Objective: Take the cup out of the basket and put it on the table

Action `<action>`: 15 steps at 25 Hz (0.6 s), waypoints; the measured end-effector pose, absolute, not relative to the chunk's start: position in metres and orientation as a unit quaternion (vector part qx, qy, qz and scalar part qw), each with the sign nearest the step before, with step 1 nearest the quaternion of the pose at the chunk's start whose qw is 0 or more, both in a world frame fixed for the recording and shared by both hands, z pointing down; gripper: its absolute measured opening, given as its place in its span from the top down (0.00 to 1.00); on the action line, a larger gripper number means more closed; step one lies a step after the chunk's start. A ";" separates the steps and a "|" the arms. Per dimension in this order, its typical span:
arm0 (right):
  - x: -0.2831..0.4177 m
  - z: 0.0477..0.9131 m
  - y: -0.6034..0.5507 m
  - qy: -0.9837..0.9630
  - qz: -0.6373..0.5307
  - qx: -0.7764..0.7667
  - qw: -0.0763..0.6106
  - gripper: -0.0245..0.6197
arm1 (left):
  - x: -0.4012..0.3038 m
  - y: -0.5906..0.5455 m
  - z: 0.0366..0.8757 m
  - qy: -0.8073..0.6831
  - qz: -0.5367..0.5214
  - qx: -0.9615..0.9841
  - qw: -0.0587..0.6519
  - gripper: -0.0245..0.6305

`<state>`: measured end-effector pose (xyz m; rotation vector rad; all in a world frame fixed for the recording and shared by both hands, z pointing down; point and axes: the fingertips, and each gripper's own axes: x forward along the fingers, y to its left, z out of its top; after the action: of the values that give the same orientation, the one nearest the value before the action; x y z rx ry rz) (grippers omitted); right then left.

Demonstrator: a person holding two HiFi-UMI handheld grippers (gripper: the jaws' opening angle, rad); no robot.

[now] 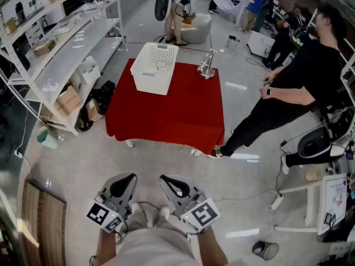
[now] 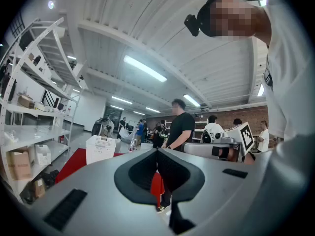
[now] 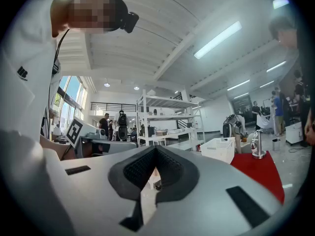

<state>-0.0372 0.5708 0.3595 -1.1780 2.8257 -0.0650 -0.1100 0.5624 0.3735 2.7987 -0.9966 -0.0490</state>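
Nothing is in hand yet. The left gripper [image 1: 124, 180] and the right gripper [image 1: 170, 182] hang level at the person's waist, each with its jaws pressed together and nothing between them. The red-covered bench [image 1: 166, 115] stands well apart from them, across open floor. The white basket [image 1: 145, 76] sits toward the far left part of the bench. Inside it I see a pale round rim that I take for the cup [image 1: 161, 65], though it is too small to be sure. I see several dangers from here. If the jaws arrive at the basket shut like this, they will only push the cup instead of taking it. The basket looks light, so a jaw that catches its wall could drag or tip it, or lift it together with the cup. The metal stand [image 1: 207, 65] is near the basket on its right, and a careless reach from that side may knock it over. The bystander in black [image 1: 294, 87] has a foot close to the near right corner of the bench, so the approach on that side is narrow.
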 end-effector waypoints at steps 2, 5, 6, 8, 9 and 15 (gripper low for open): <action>-0.034 0.360 0.569 0.923 -0.020 -0.383 0.041 0.95 | -0.106 0.561 0.375 -0.335 -0.015 0.938 0.084 0.95; -0.029 0.360 0.567 0.923 -0.020 -0.382 0.044 0.95 | -0.101 0.560 0.376 -0.335 -0.012 0.938 0.085 0.95; -0.028 0.360 0.566 0.923 -0.021 -0.382 0.043 0.95 | -0.100 0.560 0.377 -0.335 -0.011 0.938 0.086 0.95; -0.027 0.362 0.564 0.923 -0.021 -0.382 0.040 0.95 | -0.099 0.558 0.378 -0.336 -0.009 0.938 0.087 0.95; -0.027 0.363 0.563 0.923 -0.020 -0.382 0.038 0.95 | -0.099 0.557 0.379 -0.337 -0.009 0.937 0.088 0.95; -0.025 0.357 0.551 0.919 -0.027 -0.388 0.070 0.95 | -0.100 0.541 0.382 -0.333 -0.013 0.938 0.090 0.95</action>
<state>-0.0250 0.5506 0.3569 -1.1678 2.7642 -0.0816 -0.0999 0.5407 0.3820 2.7899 -0.9905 -0.0391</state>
